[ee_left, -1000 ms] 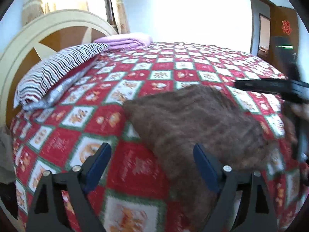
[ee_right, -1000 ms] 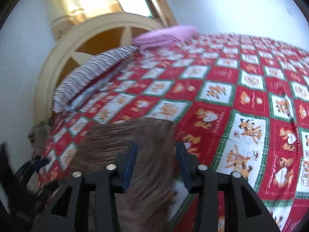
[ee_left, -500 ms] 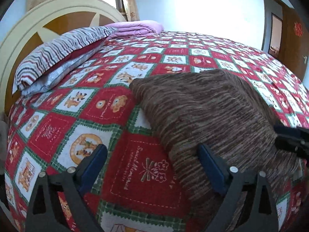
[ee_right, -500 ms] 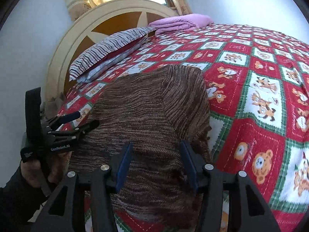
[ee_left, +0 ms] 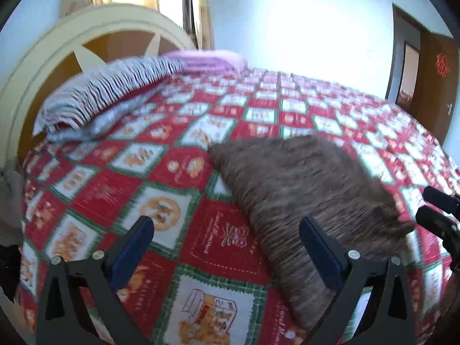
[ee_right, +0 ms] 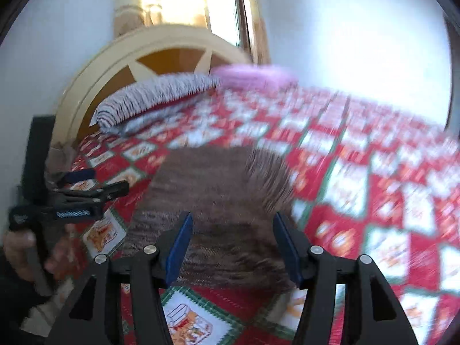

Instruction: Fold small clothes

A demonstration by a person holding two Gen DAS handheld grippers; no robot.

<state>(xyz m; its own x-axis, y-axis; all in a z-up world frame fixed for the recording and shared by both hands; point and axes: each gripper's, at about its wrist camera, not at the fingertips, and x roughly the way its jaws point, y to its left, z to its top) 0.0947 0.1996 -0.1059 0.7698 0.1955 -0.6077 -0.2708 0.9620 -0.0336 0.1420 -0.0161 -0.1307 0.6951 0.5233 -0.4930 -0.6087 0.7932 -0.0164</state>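
A brown striped knit garment (ee_left: 302,189) lies folded flat on the red patterned bedspread (ee_left: 172,189); it also shows in the right wrist view (ee_right: 218,189). My left gripper (ee_left: 227,241) is open and empty above the bedspread, with the garment's near left edge by its right finger. My right gripper (ee_right: 233,244) is open and empty just above the garment's near edge. The left gripper shows at the left of the right wrist view (ee_right: 86,184); the right gripper shows at the right edge of the left wrist view (ee_left: 440,212).
A striped pillow (ee_left: 109,92) and a folded pink cloth (ee_left: 210,60) lie by the cream headboard (ee_left: 72,43). A brown door (ee_left: 434,80) stands at the far right. The bed's near edge is below both grippers.
Both grippers have pulled back and up from the garment. The right gripper's jaws have opened wider. The garment stays flat on the bed.
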